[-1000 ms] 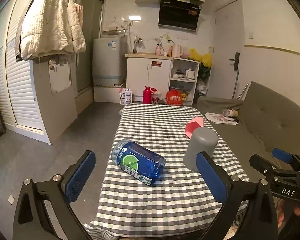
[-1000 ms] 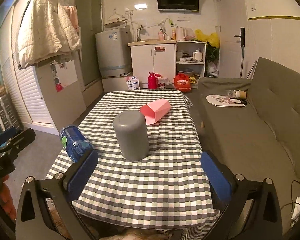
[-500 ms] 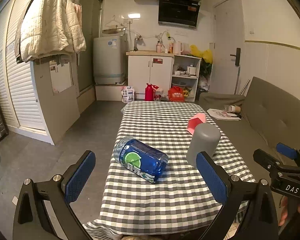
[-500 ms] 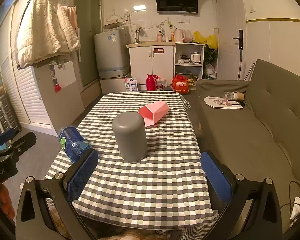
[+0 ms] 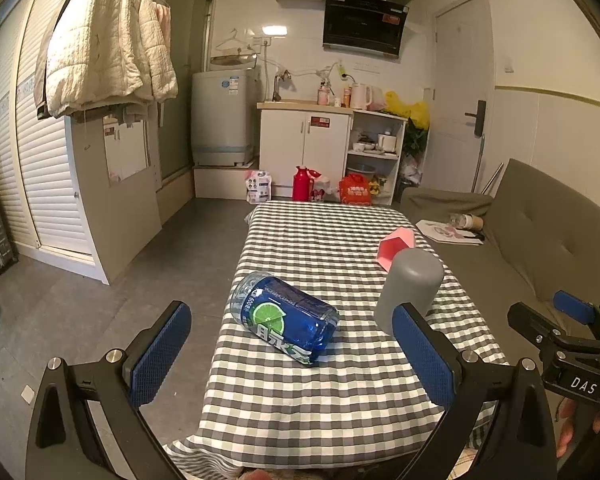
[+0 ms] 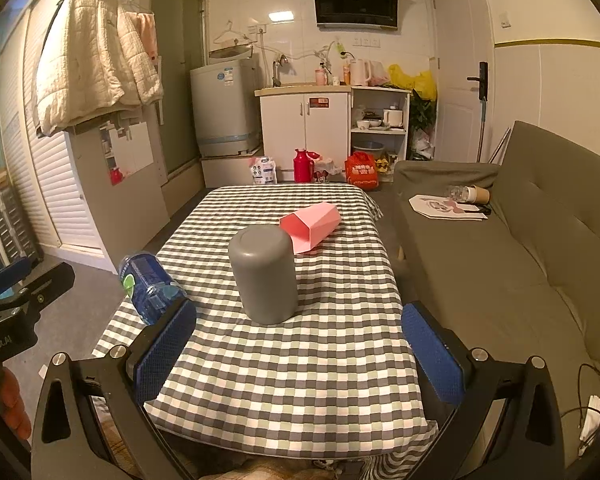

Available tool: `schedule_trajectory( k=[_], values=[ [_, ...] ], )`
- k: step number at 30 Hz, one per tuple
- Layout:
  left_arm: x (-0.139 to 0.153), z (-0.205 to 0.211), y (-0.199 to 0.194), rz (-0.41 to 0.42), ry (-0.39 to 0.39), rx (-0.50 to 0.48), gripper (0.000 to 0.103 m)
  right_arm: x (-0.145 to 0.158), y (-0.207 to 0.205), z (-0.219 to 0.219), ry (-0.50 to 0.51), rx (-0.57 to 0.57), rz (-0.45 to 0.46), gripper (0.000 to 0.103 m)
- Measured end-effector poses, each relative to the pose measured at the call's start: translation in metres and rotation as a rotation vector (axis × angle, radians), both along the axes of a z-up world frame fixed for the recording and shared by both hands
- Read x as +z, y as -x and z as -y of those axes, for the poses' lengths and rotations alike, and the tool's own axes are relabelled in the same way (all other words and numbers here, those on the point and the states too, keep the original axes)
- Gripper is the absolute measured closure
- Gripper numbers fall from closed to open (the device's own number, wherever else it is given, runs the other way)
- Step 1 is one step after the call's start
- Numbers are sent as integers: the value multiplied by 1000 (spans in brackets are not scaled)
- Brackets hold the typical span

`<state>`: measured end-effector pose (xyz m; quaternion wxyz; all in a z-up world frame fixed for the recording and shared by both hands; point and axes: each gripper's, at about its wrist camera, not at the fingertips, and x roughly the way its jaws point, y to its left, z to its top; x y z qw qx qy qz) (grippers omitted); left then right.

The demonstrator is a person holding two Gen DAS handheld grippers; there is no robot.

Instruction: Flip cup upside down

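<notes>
A grey cup (image 6: 264, 274) stands upside down, closed end up, on the checked tablecloth (image 6: 300, 360). It also shows in the left wrist view (image 5: 410, 286), partly behind my right blue pad. My right gripper (image 6: 298, 354) is open and empty, held back near the table's front edge, the cup beyond and between its pads. My left gripper (image 5: 288, 354) is open and empty, off the table's front left side. Each gripper shows at the edge of the other's view.
A blue plastic bottle (image 5: 284, 318) lies on its side at the table's left; it also shows in the right wrist view (image 6: 150, 288). A pink paper box (image 6: 312, 226) lies behind the cup. A grey sofa (image 6: 520, 260) runs along the right. Kitchen cabinets stand at the back.
Both grippers have drawn back and risen a little from the table. The cup, bottle and pink box have not moved.
</notes>
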<state>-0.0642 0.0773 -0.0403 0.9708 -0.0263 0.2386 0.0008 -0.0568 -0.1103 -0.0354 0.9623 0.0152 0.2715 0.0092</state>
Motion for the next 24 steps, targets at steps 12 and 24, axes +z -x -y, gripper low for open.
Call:
schedule_trajectory(
  k=[12,24],
  values=[
    [-3,0,-1,-10,-24,13,0,1,0,-2,0,5,4,0],
    [-3,0,0,-5,-27,14,0,3,0,-6,5,10,0,0]
  ],
)
